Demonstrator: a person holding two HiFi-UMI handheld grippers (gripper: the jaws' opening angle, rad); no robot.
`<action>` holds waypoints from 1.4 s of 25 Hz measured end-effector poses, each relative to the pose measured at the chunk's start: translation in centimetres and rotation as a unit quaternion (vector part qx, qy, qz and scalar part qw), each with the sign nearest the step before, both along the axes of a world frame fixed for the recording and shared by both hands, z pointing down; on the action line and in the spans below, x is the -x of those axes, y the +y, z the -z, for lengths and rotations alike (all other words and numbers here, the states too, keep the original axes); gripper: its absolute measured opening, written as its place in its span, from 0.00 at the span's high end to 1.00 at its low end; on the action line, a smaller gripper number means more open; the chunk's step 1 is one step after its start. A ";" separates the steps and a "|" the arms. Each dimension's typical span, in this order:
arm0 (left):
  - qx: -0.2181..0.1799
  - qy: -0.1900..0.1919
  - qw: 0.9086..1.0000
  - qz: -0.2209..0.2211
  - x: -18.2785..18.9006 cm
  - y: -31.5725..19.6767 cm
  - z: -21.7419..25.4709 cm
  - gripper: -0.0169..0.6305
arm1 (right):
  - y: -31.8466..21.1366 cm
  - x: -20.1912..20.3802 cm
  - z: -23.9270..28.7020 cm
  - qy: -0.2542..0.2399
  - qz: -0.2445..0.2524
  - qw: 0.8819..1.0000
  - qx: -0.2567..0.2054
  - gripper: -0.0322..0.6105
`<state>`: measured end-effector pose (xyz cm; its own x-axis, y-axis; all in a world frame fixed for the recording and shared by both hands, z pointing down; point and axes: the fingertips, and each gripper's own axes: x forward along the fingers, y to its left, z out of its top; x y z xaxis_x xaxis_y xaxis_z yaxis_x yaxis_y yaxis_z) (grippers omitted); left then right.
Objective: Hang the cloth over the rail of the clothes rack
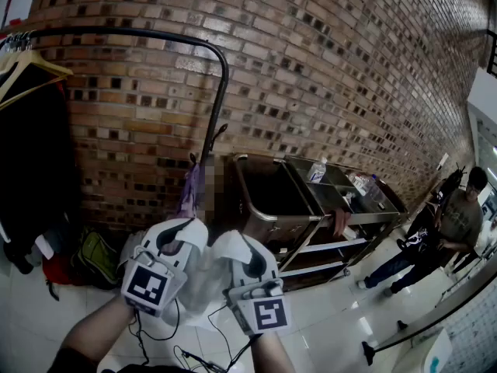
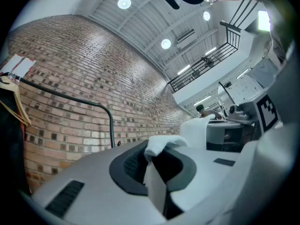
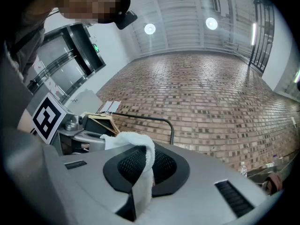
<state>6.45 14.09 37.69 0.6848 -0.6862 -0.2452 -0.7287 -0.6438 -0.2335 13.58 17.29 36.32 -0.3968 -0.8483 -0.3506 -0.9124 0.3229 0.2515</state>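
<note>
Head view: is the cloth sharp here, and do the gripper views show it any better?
Head view: cloth a pale smear low in frame, brick wall bowed by the lens. Left gripper view: cloth crisp in the jaws, lamp blown out. Right gripper view: cloth crisp too, corners dark.

Brick wall (image 1: pixel 349 68), steel trolley (image 1: pixel 268 217), wooden hanger (image 1: pixel 48 65)

No text or number is legible. Cubes on the left gripper (image 1: pixel 185 228) and right gripper (image 1: pixel 247 245) bear only square patterns.
</note>
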 end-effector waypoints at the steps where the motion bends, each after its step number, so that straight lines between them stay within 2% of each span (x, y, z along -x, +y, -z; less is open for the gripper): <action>1: -0.003 0.001 1.000 0.005 -0.3 -0.5 0.5 0.91 | -0.4 -0.4 0.7 0.003 0.000 1.000 -0.005 0.91; 3: -0.018 0.007 1.000 0.018 -0.8 -1.5 1.9 0.91 | -1.3 -1.1 2.3 0.011 -0.004 1.000 -0.022 0.91; 7: -0.072 0.035 0.996 0.043 -1.5 -3.5 4.8 0.91 | -3.1 -1.9 5.4 0.032 -0.024 0.996 -0.086 0.91; 9: -0.071 0.048 0.995 0.042 -2.2 -4.8 5.4 0.91 | -4.5 -2.3 5.9 0.033 -0.026 0.994 -0.096 0.92; 11: -0.070 0.062 0.995 0.033 -2.7 -6.6 5.9 0.91 | -6.3 -2.6 6.2 0.030 -0.029 0.994 -0.103 0.91; 16: -0.097 0.089 0.991 0.006 -3.0 -12.1 7.1 0.91 | -11.5 -2.9 6.6 0.025 -0.053 0.992 -0.116 0.91; 26: -0.127 0.100 0.985 -0.056 -4.7 -20.7 12.3 0.91 | -19.8 -4.0 10.8 0.026 -0.091 0.987 -0.131 0.91; 29: -0.122 0.111 0.983 -0.076 -4.9 -22.5 13.1 0.91 | -21.7 -3.7 11.8 0.037 -0.098 0.984 -0.142 0.91; 35: -0.136 0.102 0.981 -0.098 -4.2 -25.2 14.0 0.91 | -24.2 -4.0 12.7 0.034 -0.116 0.983 -0.141 0.92</action>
<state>10.70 -11.10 23.74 0.7151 -0.4370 -0.5456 -0.6465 -0.7102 -0.2785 17.54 -6.94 23.61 -0.2348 -0.7910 -0.5650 -0.9314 0.0168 0.3635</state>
